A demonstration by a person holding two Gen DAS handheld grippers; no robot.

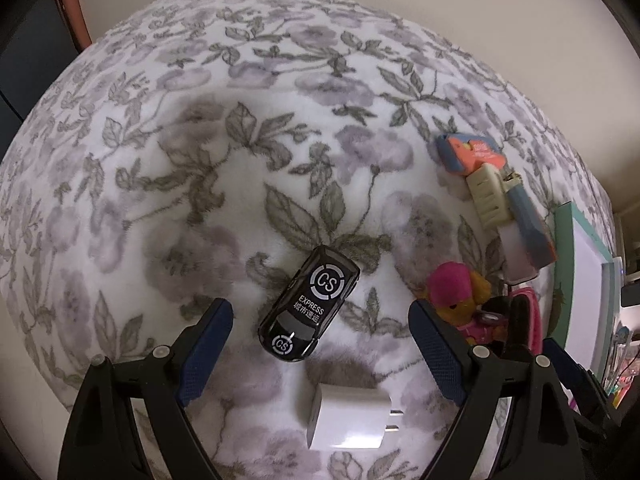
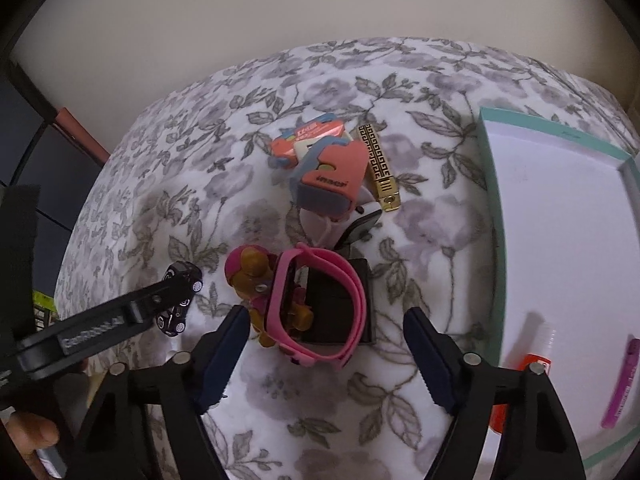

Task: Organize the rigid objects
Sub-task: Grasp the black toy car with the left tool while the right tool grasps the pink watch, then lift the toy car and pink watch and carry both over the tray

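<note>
Left tongs (image 1: 320, 332) hang spread wide over a flower-printed blanket (image 1: 168, 152), a black toy car (image 1: 308, 304) lying untouched between the fingers and a white charger plug (image 1: 348, 416) just nearer. Right tongs (image 2: 326, 334), likewise spread and holding nothing, hover above a pink watch band (image 2: 320, 308) looped over a black box (image 2: 340, 300), touching a pink-capped dog figure (image 2: 250, 276). Farther off lie orange-and-blue gadgets (image 2: 320, 160) and a gold patterned bar (image 2: 378, 168). To the right, a teal-rimmed white tray (image 2: 490, 184) holds a purple pen (image 2: 622, 384) and a red-labelled tube (image 2: 540, 344).
</note>
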